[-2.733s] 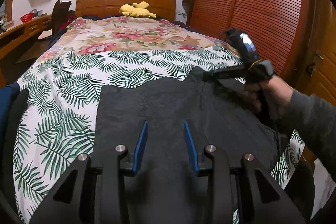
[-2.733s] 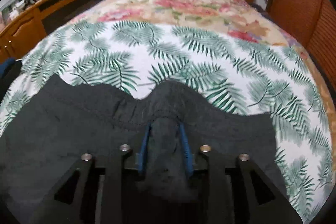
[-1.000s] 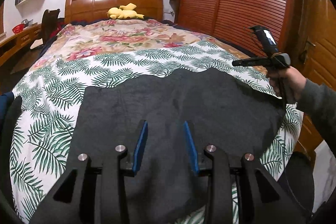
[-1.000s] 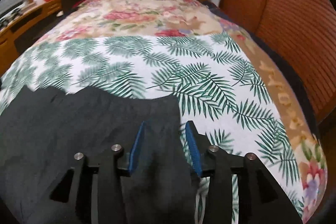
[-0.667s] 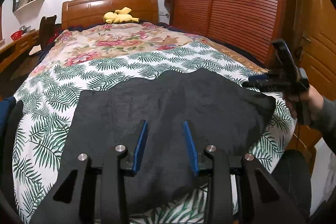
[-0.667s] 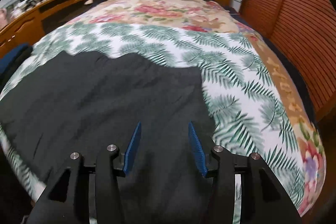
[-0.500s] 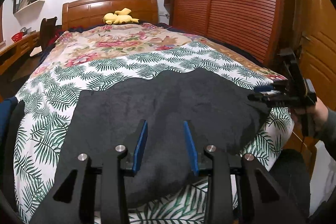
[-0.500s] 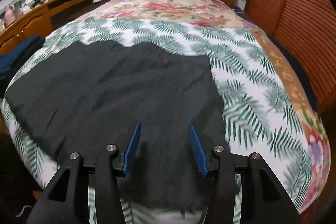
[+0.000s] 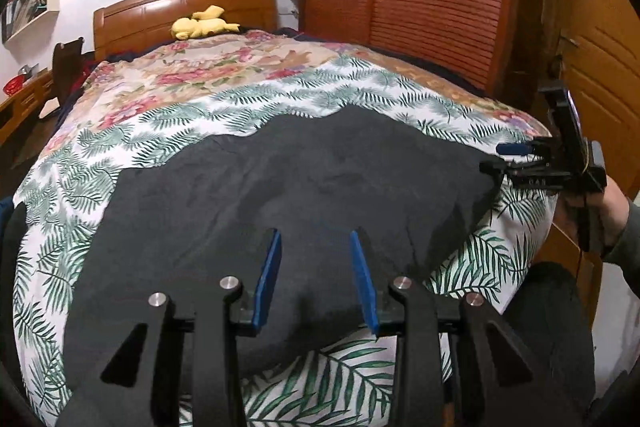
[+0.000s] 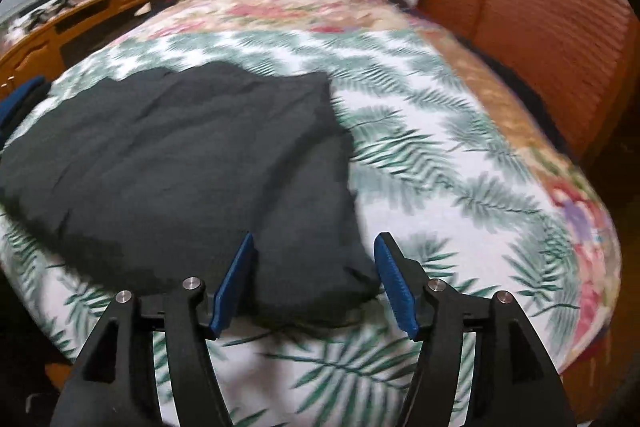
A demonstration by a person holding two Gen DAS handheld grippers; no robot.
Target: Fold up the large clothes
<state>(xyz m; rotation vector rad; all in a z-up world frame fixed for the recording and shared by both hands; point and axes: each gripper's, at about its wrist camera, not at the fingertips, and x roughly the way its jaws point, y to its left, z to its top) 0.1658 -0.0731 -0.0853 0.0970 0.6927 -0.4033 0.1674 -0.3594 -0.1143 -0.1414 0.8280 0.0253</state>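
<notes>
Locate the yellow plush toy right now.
The plush toy lies at the far end of the bed against the wooden headboard, top centre in both wrist views, well beyond the black garment.

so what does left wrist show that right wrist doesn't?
Left wrist only: the right gripper seen from outside at the garment's right edge, the hand holding it, and a wooden door.
Right wrist only: the desk beside the bed, and the right gripper's jaws opening over the garment's near corner.
Both: the dark garment spread on the leaf-print bedspread, the yellow plush toy, the headboard.
</notes>
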